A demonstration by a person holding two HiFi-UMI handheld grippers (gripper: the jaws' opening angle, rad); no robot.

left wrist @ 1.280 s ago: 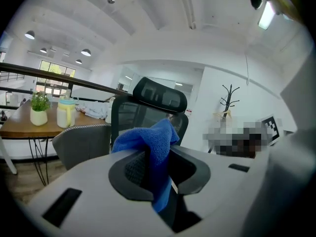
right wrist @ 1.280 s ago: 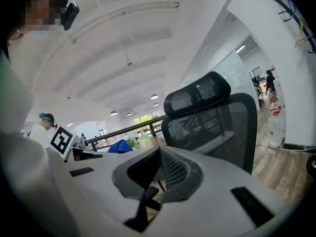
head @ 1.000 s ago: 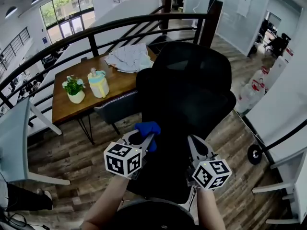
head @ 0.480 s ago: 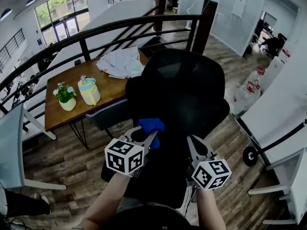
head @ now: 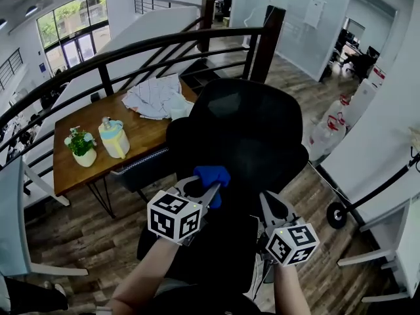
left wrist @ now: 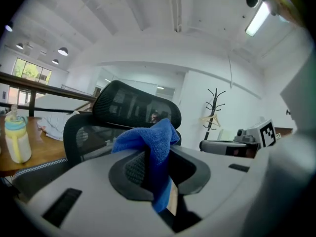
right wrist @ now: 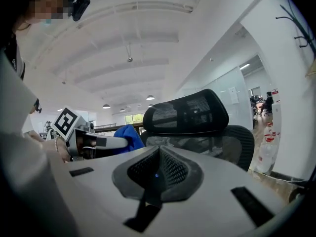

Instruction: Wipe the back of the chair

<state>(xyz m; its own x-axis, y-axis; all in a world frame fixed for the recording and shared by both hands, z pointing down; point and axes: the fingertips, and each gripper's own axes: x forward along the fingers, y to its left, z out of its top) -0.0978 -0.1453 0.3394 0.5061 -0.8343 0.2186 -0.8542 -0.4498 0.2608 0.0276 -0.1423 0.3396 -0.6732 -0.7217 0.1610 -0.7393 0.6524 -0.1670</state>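
- You are working with one black mesh office chair (head: pixel 249 130), one blue microfibre cloth (head: pixel 211 176) and two grippers, one in each hand.
- The chair is standing right in front of you, between you and the wooden table (head: pixel 138 143), and it is filling the middle of the head view.
- Its back is showing as dark, see-through mesh in a black frame, with one curved mesh headrest (right wrist: pixel 187 112) sitting on top.
- Your left gripper (head: pixel 205 193) is clamping the blue cloth between its jaws. The cloth is bunching up above the pads and hanging down below them in the left gripper view.
- The cloth is lying over the lower part of the chair's back in the head view; whether it is touching the mesh cannot be told.
- Your right gripper (head: pixel 268 202) is carrying nothing, its two ribbed pads pressing together. It is hovering just beside the left gripper, pointing at the chair's back.
- The table is bearing three things: one small potted plant (head: pixel 80 146), one yellow-and-pale-blue jug (head: pixel 115 138) and one crumpled white sheet (head: pixel 157 96).
- One black curved railing (head: pixel 131 48) is running behind the table.
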